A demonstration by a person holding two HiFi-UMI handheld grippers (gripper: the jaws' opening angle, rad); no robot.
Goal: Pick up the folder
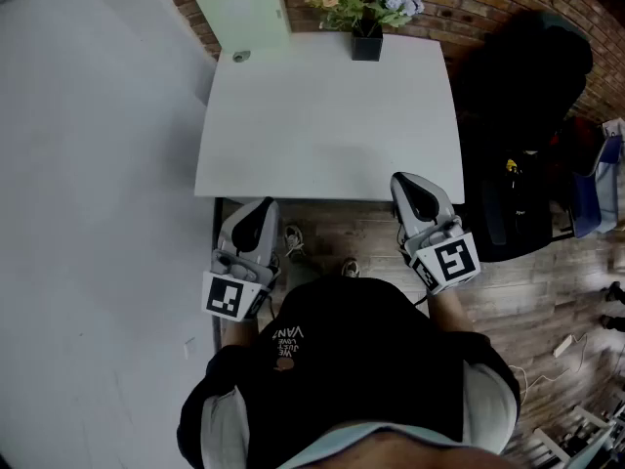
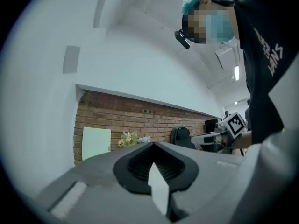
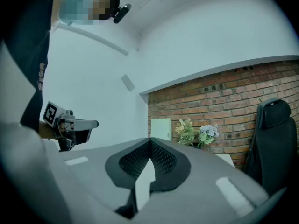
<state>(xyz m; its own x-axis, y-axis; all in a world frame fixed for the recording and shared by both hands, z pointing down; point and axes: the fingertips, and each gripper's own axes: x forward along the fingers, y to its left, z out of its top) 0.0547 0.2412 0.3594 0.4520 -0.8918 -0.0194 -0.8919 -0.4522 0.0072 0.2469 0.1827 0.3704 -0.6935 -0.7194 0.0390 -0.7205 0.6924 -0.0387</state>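
Both pairs of jaws are sitting pressed together and empty, left gripper (image 1: 263,204) and right gripper (image 1: 401,178) hovering at the surface's (image 1: 327,115) near edge. The folder (image 1: 241,8) is leaning against the brick wall (image 1: 469,8), far-left corner. Any nudge there is risking sliding it flat or clipping the flower pot (image 1: 366,41).

One white table (image 1: 322,115) is showing, and with it one pale green folder (image 1: 242,10), one black pot of flowers (image 1: 367,41) and one small round object (image 1: 240,57). One black chair (image 1: 522,96) is standing at the side. Two grippers are showing, one left gripper (image 1: 262,205) and one right gripper (image 1: 405,180), and one person (image 1: 342,379) in a dark shirt is holding them.
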